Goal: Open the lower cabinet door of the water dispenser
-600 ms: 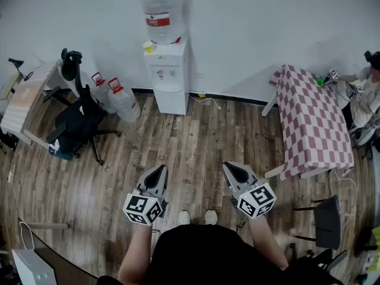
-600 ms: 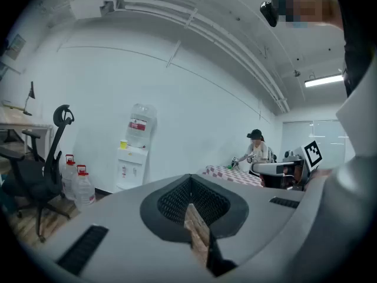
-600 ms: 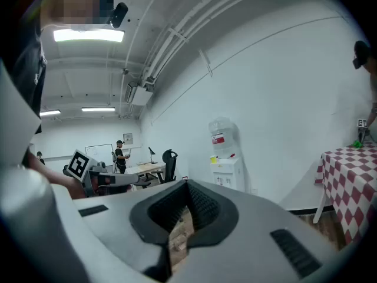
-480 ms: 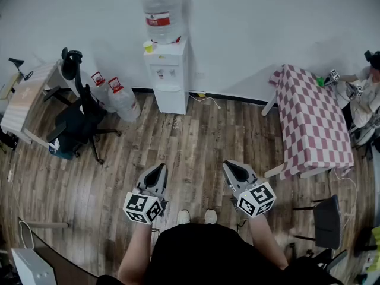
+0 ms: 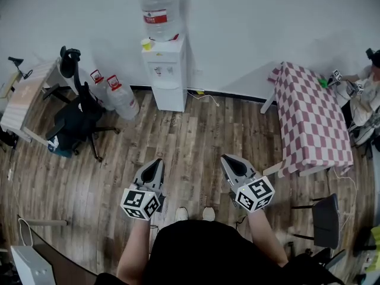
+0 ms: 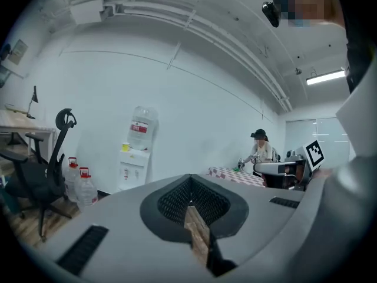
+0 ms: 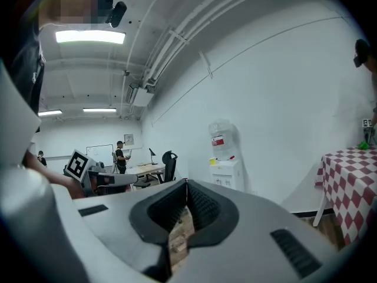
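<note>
Head view looks steeply down past the person's black top (image 5: 202,254) and the pale toes of two shoes (image 5: 181,214) to the grey left gripper (image 5: 158,162) and the grey right gripper (image 5: 225,158), held side by side over the brown wood-plank floor (image 5: 196,129). Each gripper carries a black-and-white marker cube at its back. Both pairs of jaws are pressed fully together at the tips and have hold of nothing. A wide stretch of bare floor lies between them and the task's thing, with nothing standing in that path. To the left, a black swivel office chair (image 5: 74,120) sits beside a light wooden desk (image 5: 27,94), which the picture's edge cuts off. To the right, a desk draped in a red-and-white checked cloth (image 5: 312,120) runs toward the wall, with a seated person (image 5: 365,91) at its far corner, partly cut off. Against the white wall stands the white water dispenser (image 5: 165,70), well apart from both grippers. Its lower cabinet door (image 5: 168,98) looks closed, flush with the front. A clear plastic water bottle (image 5: 159,5) with a red label sits upturned on top, beside a small yellow cup (image 5: 146,43). Two clear spare bottles with red caps (image 5: 116,97) stand just left of the dispenser. The labels' print is too small to read.
</note>
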`<state>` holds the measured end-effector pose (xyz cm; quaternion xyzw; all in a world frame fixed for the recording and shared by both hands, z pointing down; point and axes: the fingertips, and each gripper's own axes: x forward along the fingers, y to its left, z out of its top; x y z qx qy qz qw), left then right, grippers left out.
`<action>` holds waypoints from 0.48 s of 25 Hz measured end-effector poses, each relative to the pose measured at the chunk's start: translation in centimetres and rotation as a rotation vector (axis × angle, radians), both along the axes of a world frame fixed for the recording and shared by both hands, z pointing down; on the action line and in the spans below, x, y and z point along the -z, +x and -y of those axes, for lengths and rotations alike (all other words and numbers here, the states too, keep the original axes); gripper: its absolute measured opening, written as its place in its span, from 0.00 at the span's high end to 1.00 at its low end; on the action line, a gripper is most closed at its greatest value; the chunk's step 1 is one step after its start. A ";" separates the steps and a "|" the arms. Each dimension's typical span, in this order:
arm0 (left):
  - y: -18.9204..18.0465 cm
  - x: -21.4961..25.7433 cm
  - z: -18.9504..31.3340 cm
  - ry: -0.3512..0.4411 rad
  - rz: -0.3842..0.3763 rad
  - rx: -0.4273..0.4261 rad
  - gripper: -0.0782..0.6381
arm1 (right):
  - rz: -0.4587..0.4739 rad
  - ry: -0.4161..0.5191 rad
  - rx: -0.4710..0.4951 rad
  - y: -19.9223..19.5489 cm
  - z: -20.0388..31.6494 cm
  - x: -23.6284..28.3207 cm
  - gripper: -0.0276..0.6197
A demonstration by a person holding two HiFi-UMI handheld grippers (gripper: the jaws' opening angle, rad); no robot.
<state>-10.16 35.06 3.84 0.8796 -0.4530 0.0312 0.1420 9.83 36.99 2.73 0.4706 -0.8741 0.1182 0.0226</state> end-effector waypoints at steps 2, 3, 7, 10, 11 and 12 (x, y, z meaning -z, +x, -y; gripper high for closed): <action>0.3 0.1 0.2 0.004 0.005 0.004 0.87 | 0.000 0.004 0.006 0.2 0.2 0.2 0.93; 0.5 0.2 0.2 0.006 0.006 0.006 0.87 | 0.002 0.005 0.011 0.3 0.3 0.2 0.93; 1.3 0.0 0.1 0.006 0.012 0.017 0.87 | 0.036 0.004 0.030 1.2 0.0 0.5 0.93; 2.3 -0.3 -0.1 -0.001 0.020 0.021 0.87 | 0.050 -0.008 0.036 2.6 -0.2 0.1 0.92; 2.7 -0.4 -0.1 -0.004 0.023 0.023 0.87 | 0.052 -0.013 0.039 3.0 -0.2 -0.2 0.93; 3.0 -0.5 -0.2 -0.007 0.025 0.026 0.87 | 0.053 -0.018 0.042 3.4 -0.2 -0.4 0.92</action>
